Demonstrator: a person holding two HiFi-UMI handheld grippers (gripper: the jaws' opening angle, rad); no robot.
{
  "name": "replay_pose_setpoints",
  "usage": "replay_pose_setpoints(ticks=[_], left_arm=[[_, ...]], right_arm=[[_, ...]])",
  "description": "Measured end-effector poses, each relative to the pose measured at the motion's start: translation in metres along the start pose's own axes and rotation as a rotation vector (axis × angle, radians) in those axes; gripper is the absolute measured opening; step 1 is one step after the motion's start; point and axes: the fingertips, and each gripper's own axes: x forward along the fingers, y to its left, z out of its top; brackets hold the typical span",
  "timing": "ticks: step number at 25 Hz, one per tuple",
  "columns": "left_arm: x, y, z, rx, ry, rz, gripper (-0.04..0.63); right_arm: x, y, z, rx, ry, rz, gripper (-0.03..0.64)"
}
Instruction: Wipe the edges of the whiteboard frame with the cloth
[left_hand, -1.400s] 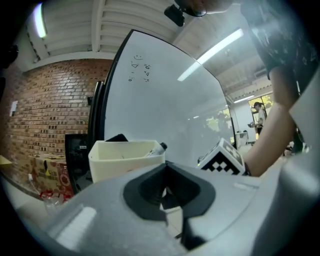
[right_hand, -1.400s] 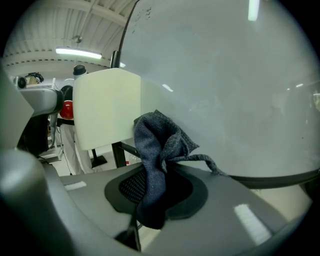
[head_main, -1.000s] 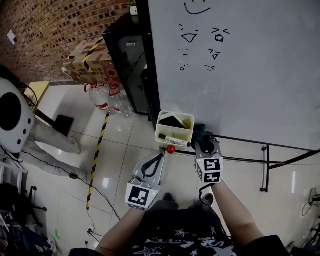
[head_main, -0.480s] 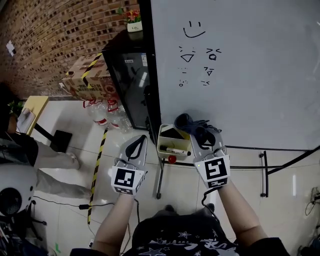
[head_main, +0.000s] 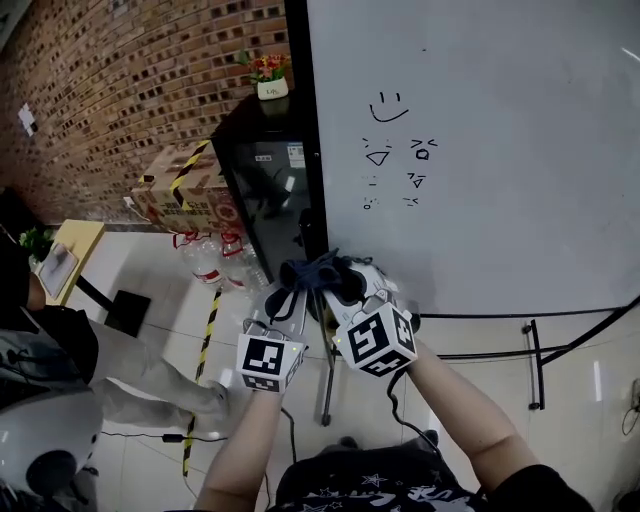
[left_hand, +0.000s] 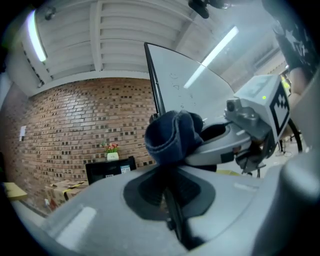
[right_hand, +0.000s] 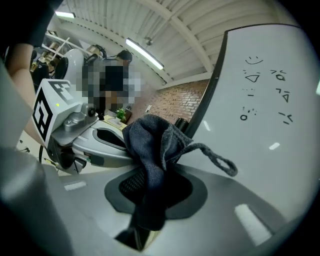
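Right gripper (right_hand: 152, 192) clamped on dark cloth (right_hand: 150, 145) by whiteboard frame (head_main: 304, 150), centre frame; left gripper (left_hand: 171, 197) jaws together, empty, tips beside the cloth.

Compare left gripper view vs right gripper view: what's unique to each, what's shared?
Left gripper view only: a flower pot on a black cabinet. Right gripper view only: the dark cloth clamped between the right gripper's jaws, and its hanging loop. Both: the cloth and the whiteboard with its doodles.
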Motion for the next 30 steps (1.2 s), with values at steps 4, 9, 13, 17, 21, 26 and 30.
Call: replay_pose_setpoints(ticks=[4, 9, 13, 17, 21, 26, 30], left_arm=[[0.002, 0.004, 0.005, 0.005, -0.001, 0.000, 0.005], [0.008, 0.012, 0.043, 0.050, -0.063, -0.030, 0.005], [0.011, 0.021, 0.081, 0.094, -0.114, -0.014, 0.005], [0.011, 0.028, 0.117, 0.143, -0.155, 0.008, 0.005], [0.015, 0.038, 0.156, 0.184, -0.197, 0.035, 0.005], [0.026, 0.049, 0.200, 0.210, -0.251, 0.068, 0.005], [0.033, 0.050, 0.235, 0.248, -0.298, 0.076, 0.005]], right_arm=[[0.004, -0.005, 0.001, 0.015, 0.007, -0.028, 0.080], [-0.001, -0.032, 0.028, 0.051, -0.027, -0.049, 0.080], [-0.006, -0.054, 0.055, 0.081, -0.061, -0.069, 0.080], [-0.013, -0.074, 0.085, 0.095, -0.102, -0.100, 0.080], [-0.022, -0.096, 0.118, 0.110, -0.157, -0.142, 0.080], [-0.027, -0.118, 0.150, 0.164, -0.214, -0.164, 0.081], [-0.035, -0.136, 0.173, 0.165, -0.249, -0.191, 0.081]])
